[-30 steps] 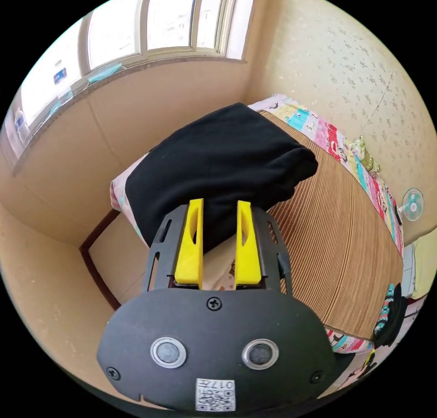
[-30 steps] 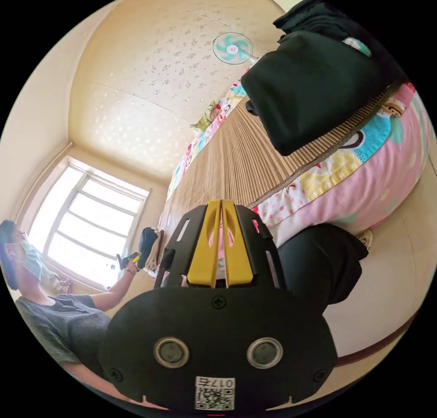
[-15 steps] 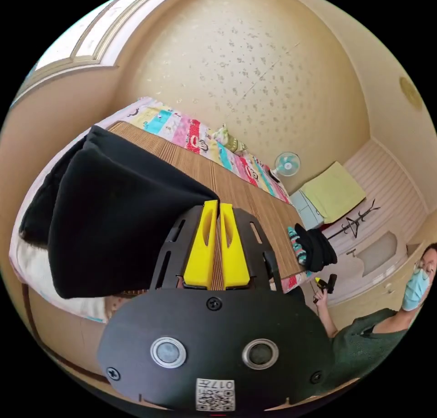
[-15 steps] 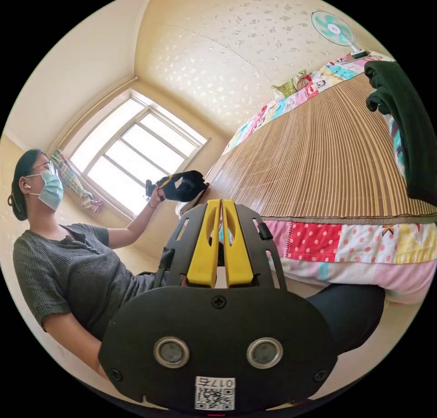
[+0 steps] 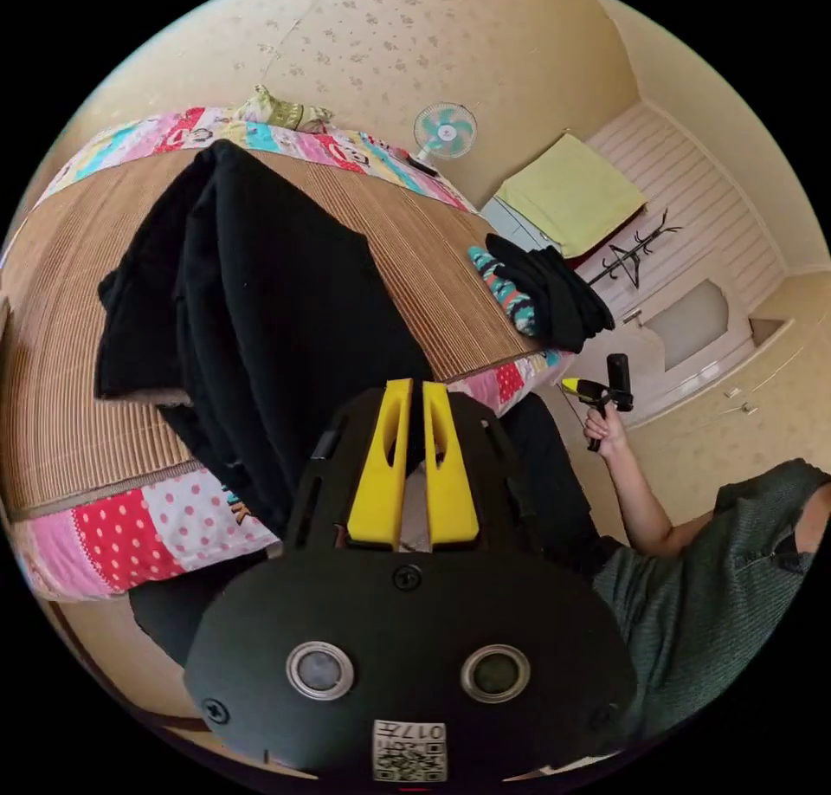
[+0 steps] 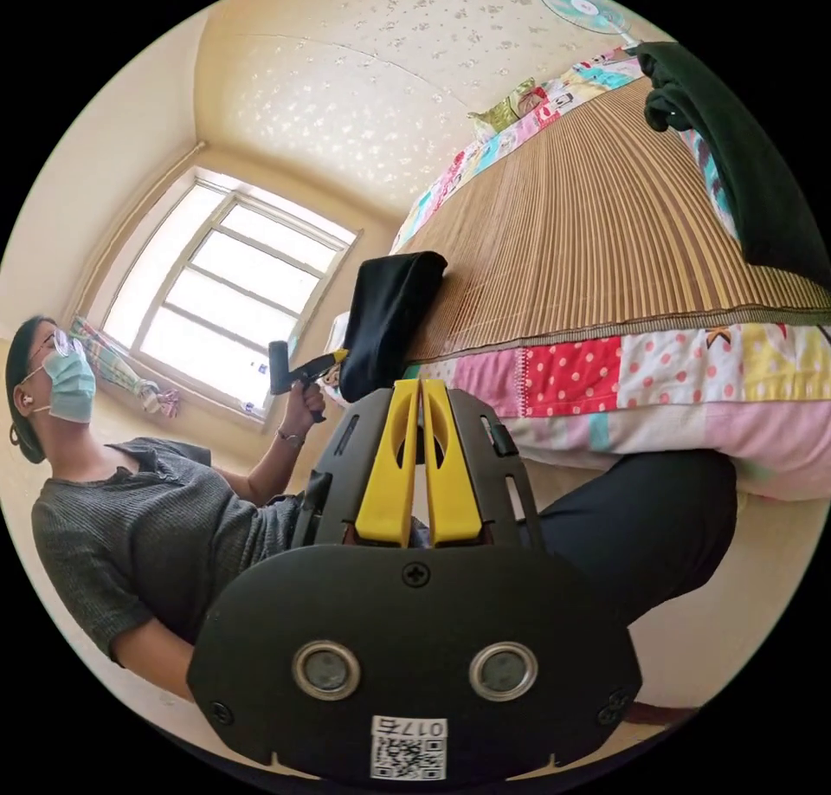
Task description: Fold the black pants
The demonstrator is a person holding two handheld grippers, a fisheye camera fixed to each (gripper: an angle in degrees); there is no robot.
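Left gripper view: one left claw, lower centre, yellow jaws nearly together, holding nothing. One folded black pants, centre left, lying on the bamboo mat of the bed. One dark clothes pile upper right. One fan at top. Right claw at right, state cannot be told.

Right gripper view: one right claw, jaws nearly together, empty. Black pants at centre, on the bed edge. One window at left. Writing on claw label unreadable.

Black pants; brown striped mat; pink patchwork quilt, red polka-dot patch; yellow-jawed hand-held gripper.
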